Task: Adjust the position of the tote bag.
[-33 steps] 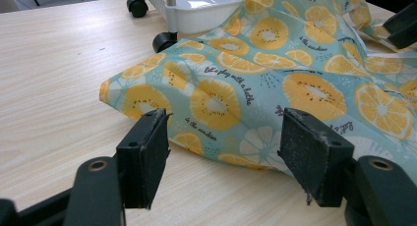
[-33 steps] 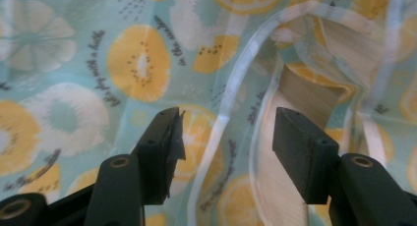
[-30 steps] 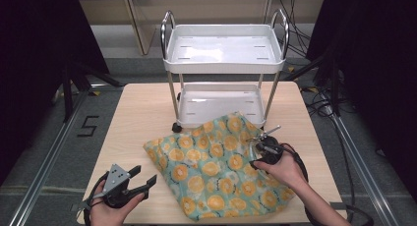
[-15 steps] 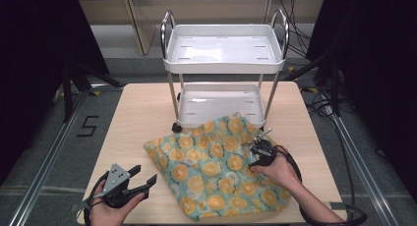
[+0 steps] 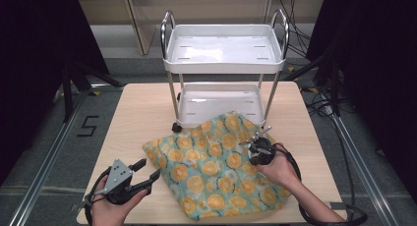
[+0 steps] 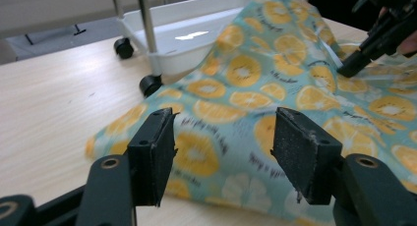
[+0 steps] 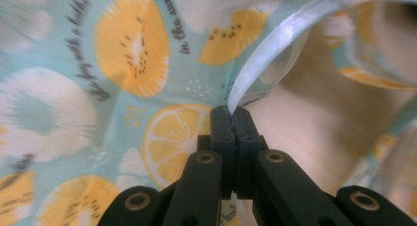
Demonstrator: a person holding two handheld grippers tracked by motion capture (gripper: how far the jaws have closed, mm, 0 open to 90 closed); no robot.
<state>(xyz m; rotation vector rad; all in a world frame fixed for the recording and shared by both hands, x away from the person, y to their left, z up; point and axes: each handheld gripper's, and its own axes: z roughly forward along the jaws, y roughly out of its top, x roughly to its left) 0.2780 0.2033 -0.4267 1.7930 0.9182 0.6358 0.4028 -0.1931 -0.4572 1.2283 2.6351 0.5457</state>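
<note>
- The citrus-print cloth (image 5: 216, 174) lay spread over the near half of the wooden table (image 5: 142, 113), rumpled, its far corner riding up against the lower tray of the white cart (image 5: 223, 51).
- The cart stood at the table's far side, two trays on chrome posts; from the left gripper view I saw one black caster (image 6: 150, 84) just beside the cloth's edge, and cloth draped over the tray's rim.
- My right gripper (image 5: 259, 148) was down on the cloth's right part, near the cart's front right post. In the right gripper view its jaws stood pressed together, and a thin pale edge of the cloth (image 7: 275, 49) rose from between their tips. I took that as a pinch on the hem. The jaws had just been closing, with the cloth's edge between them.
- Bare table surface showed beside the lifted edge in that view.
- My left gripper (image 5: 147, 171) sat at the near left of the table, just off the cloth's left corner, held level and aimed at the fabric.
- Its jaws were spread, nothing touching either of its pads (image 6: 305, 155); the cloth lay beyond and below them. They had just been closing a little, with nothing gripped.
- The two grippers were well apart, the cloth between them.
</note>
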